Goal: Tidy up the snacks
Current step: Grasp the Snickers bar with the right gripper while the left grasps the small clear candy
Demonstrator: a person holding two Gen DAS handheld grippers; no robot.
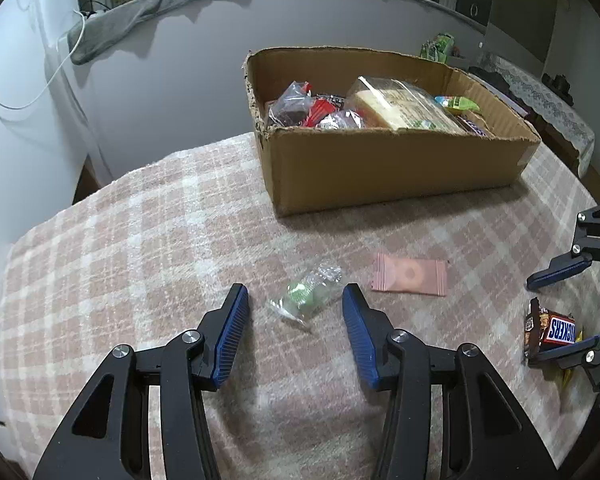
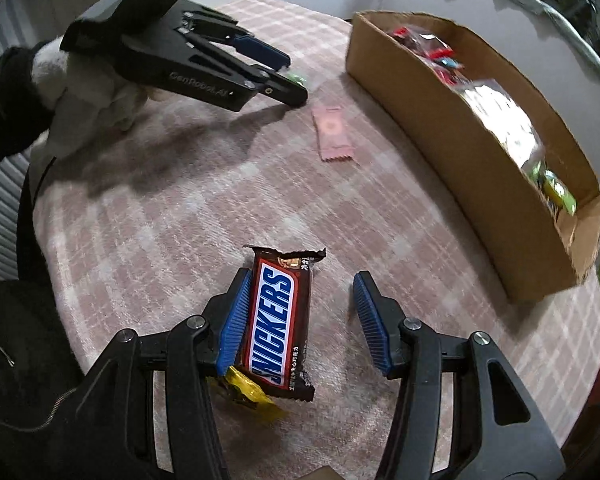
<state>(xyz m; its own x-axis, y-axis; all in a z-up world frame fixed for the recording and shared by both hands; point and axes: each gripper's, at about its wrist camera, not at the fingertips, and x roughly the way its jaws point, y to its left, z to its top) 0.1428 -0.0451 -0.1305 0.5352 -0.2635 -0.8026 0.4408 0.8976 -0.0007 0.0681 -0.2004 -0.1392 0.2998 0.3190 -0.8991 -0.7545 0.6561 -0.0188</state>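
The Snickers bar (image 2: 278,322) lies on the checked blanket (image 2: 160,220), touching one blue pad of the right gripper (image 2: 300,312), whose jaws are wide apart and hold nothing. It may grab the yellow candy (image 2: 250,396) underneath too. The left gripper (image 1: 296,308) gapes around a clear green candy (image 1: 306,294); the slippery wrapper could slide out. A pink packet (image 1: 410,278) waits nearby. The cardboard box (image 1: 380,164) already has many snacks inside.

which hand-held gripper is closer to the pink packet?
Left. The left hand-held gripper is open just beside the pink packet; the right hand-held gripper sits farther off, at the Snickers bar.
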